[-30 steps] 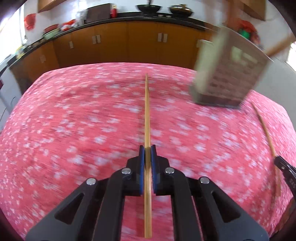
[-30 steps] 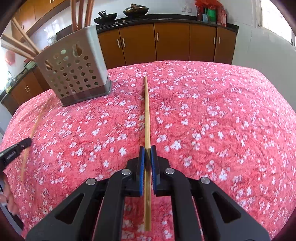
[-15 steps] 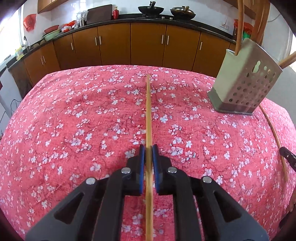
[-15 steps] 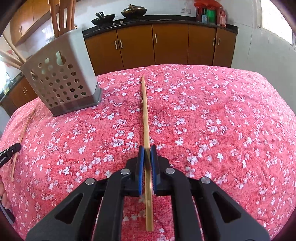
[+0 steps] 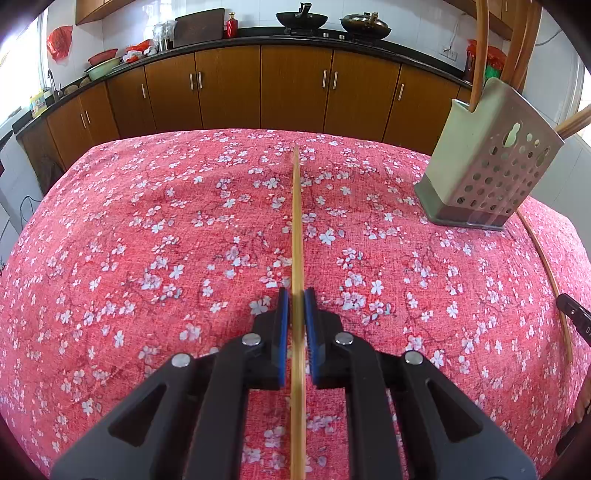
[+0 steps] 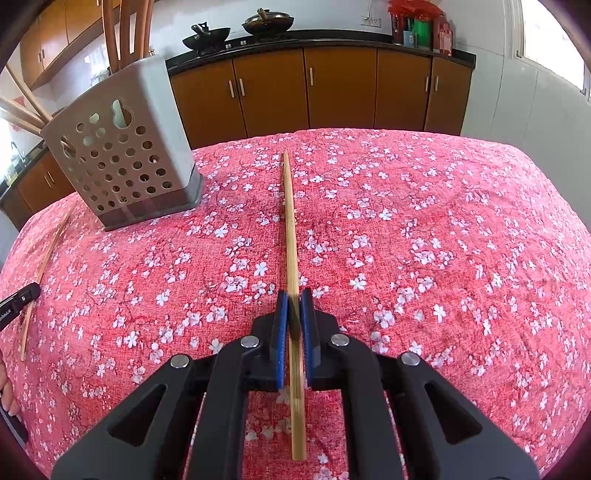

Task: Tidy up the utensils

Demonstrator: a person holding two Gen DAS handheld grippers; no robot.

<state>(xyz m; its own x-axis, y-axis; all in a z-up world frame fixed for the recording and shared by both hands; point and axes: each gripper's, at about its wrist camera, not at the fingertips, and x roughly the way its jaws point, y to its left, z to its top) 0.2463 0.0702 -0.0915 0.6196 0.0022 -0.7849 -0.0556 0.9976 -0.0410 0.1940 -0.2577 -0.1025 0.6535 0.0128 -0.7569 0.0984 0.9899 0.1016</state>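
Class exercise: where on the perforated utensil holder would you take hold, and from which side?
Judging by its shape, grip the perforated utensil holder by the top rim of one thin wall, coming from above at the corner clear of the utensils standing in it. Its body looks too broad for the jaws.

Near end of left chopstick [image 5: 297, 236] cut off by the bottom edge of the left wrist view and blurred between the jaws. Tops of wooden utensils [image 6: 125, 33] in perforated holder [image 6: 122, 162] cropped by the upper frame edge. Hand [image 6: 5, 391] barely visible at the left margin. Items on far counter [image 5: 155, 44] too small to identify.
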